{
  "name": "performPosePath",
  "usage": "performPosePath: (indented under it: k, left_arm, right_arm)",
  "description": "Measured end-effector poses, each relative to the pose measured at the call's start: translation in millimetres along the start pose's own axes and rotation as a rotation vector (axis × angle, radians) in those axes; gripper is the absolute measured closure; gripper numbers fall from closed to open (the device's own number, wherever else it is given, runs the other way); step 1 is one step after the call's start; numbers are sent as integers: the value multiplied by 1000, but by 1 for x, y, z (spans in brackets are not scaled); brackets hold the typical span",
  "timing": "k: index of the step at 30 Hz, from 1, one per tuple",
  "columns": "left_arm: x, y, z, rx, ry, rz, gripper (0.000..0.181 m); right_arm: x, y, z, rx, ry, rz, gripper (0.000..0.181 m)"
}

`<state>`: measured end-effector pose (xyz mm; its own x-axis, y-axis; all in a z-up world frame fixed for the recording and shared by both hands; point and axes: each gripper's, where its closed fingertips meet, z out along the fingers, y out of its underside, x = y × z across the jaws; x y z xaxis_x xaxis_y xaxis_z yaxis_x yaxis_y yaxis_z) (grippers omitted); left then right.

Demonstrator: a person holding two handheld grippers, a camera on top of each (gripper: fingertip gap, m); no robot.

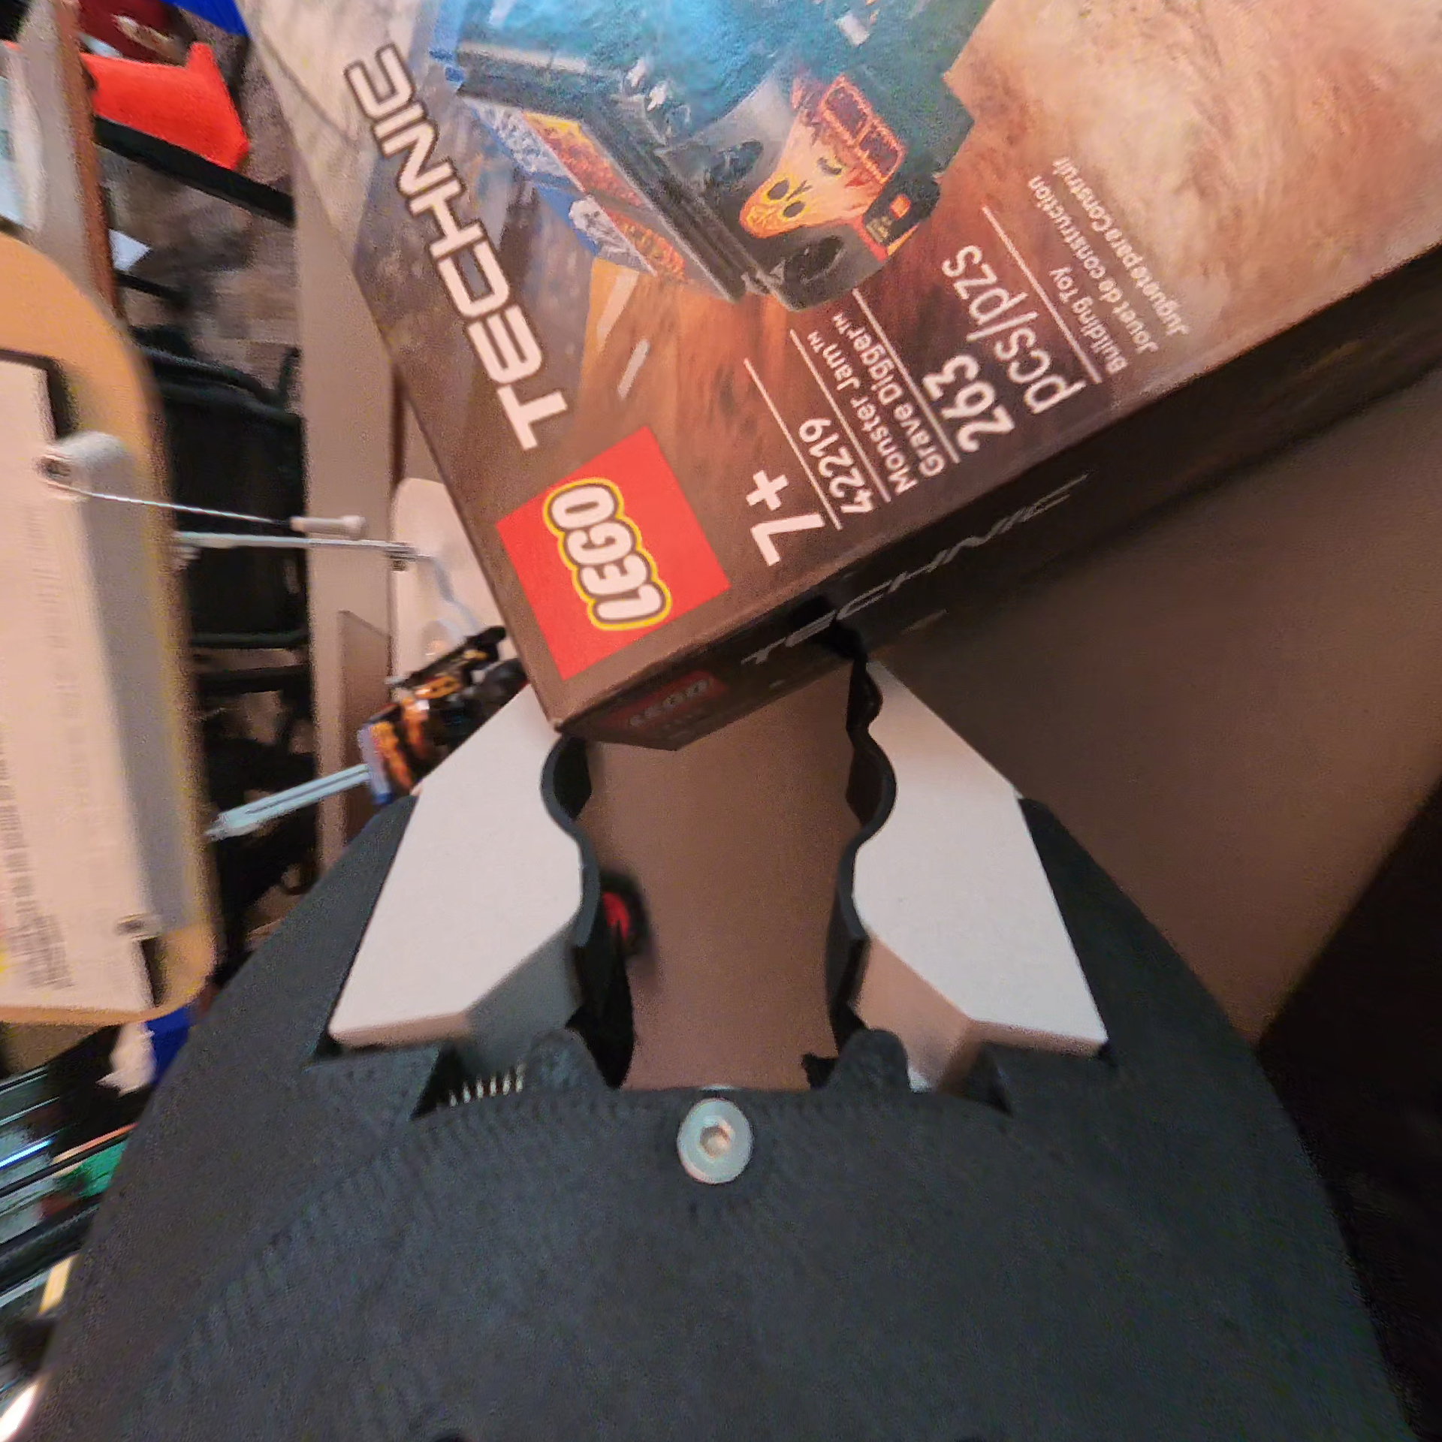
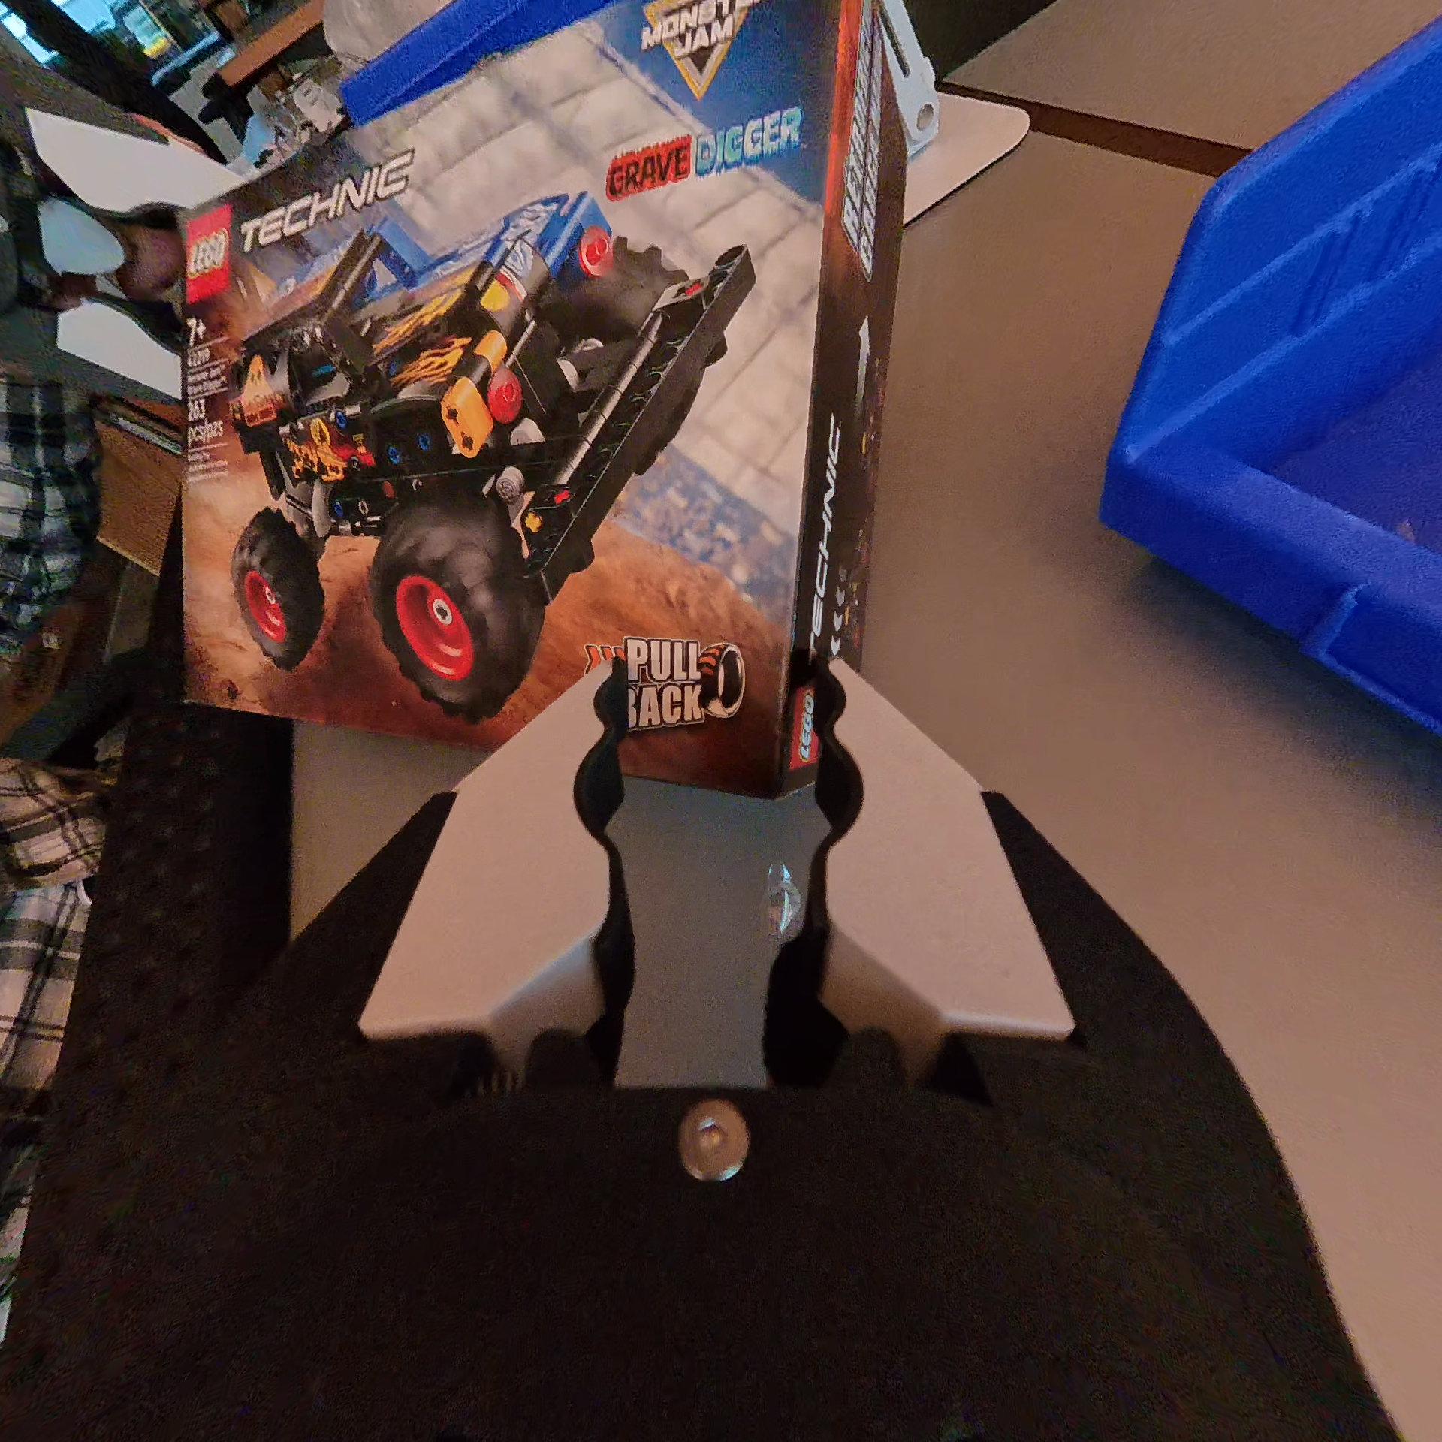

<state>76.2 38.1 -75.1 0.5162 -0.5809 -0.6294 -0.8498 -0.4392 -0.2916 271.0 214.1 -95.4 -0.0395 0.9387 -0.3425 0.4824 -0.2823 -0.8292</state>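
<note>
right gripper [image 2: 722, 694] clamps toy box's [image 2: 499, 406] lower corner | left gripper [image 1: 702, 694] pinches opposite corner | box upright over grey table [image 2: 1053, 702], beside blue bin [image 2: 1287, 390] | squeeze evenly, avoid twisting

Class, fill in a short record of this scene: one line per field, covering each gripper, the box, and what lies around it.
left gripper: closed on a corner of the toy box, fingertips at its thin edge
right gripper: closed on the box's lower corner by its side panel
toy box: printed with a monster truck, upright, held by both grippers
table: grey-brown, under the box
blue bin: on the table, right of the box, apart from it
person: plaid sleeve at the left edge
</note>
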Motion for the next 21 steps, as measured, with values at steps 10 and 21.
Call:
performPosePath:
  k: [10, 21]
  left_arm:
    - [-34, -35, -34, 3, -293, 175, 128]
    - [-24, -49, -50, 138, -342, 110, 147]
  right_arm:
    - [-4, 24, -16, -110, 42, -54, 145]
    - [-10, 52, -16, -230, 13, -68, 145]
